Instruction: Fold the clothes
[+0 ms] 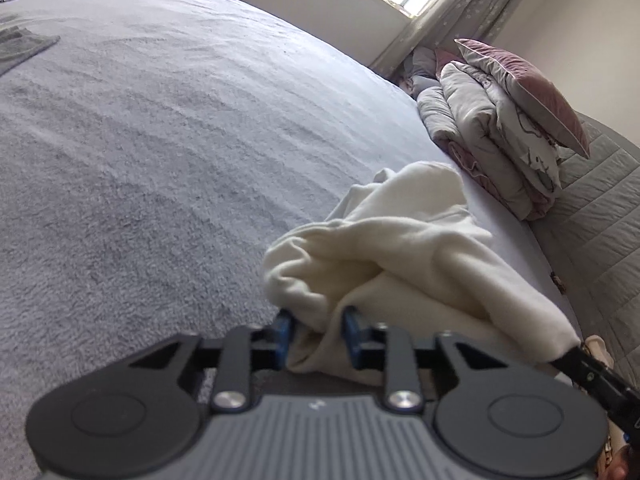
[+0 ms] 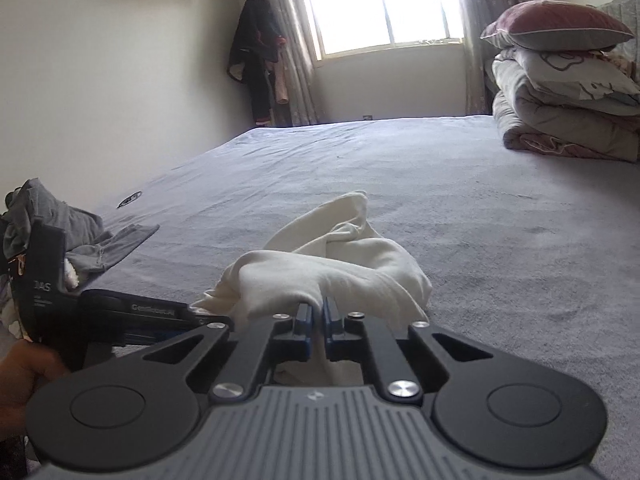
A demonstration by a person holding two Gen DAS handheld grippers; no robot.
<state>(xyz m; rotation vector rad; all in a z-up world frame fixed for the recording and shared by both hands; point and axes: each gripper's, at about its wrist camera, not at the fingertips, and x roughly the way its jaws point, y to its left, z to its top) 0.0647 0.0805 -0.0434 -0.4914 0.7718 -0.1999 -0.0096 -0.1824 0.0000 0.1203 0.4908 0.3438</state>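
A: Cream garment (image 2: 340, 264)?

B: Bunched in a soft heap on the grey bedspread (image 2: 500, 240), near the front edge. 1 end twisted up and away toward the window (image 2: 384, 4).

A: Right gripper (image 2: 318, 312)?

B: Narrowed almost to nothing, blue pads pinched on a thin fold of the cream garment, cloth running back between the fingers.

A: Left gripper (image 1: 318, 324)?

B: Narrow as well, but with a thicker bundle of the same cloth between the blue pads. Pressed against both sides, fabric spilling over the black linkage. Seen also from the right wrist view, low at the left, reaching in under the heap, with part of a hand (image 2: 24, 380) behind it.

A: Elsewhere on the bed?

B: Grey clothes (image 2: 80, 236) crumpled at the far left, well apart from the cream heap. Folded quilts (image 2: 560, 120) stacked at the right with a mauve pillow (image 2: 560, 26) on top. Dark clothes (image 2: 256, 52) hanging in the corner beside the curtain (image 2: 288, 40).
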